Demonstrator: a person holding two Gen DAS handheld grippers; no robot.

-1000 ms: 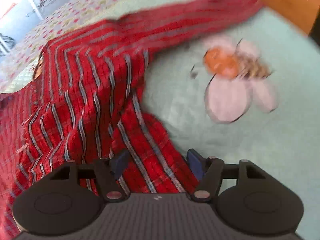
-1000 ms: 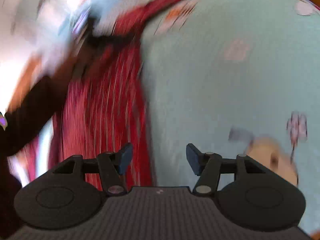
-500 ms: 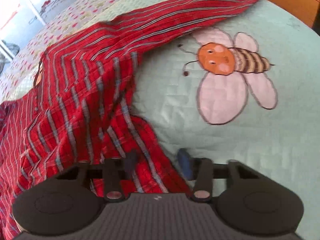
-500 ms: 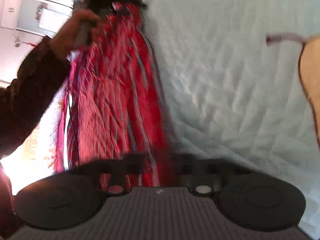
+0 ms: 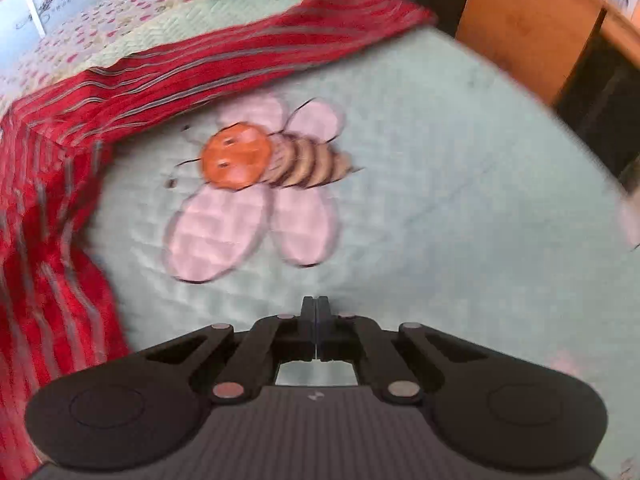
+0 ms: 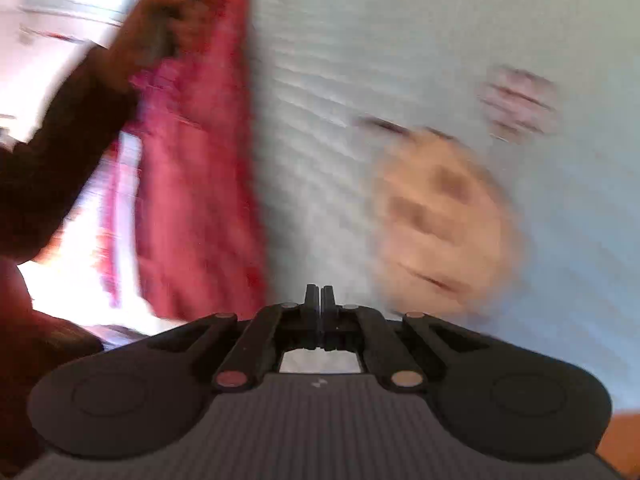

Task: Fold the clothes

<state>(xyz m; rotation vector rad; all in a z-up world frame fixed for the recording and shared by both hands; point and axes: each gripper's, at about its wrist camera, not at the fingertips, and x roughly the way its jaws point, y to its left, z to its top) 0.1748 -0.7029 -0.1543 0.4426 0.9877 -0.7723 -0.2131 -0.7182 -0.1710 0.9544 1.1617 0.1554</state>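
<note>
Fingers of the left gripper point(image 5: 315, 308) had just closed and met with nothing between them, over bare quilt point(image 5: 460, 184) below its bee print point(image 5: 256, 160). Those of the right gripper point(image 6: 319, 297) met likewise, empty, over blurred quilt. The red striped shirt point(image 5: 52, 184) lay along the quilt's left and far edges. In the right wrist view a sleeved hand point(image 6: 148, 36) gripped a handle beside the shirt.

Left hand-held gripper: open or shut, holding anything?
Shut, empty. Left hand-held gripper fingers meet over bare quilt; red striped shirt lies off to the side.
</note>
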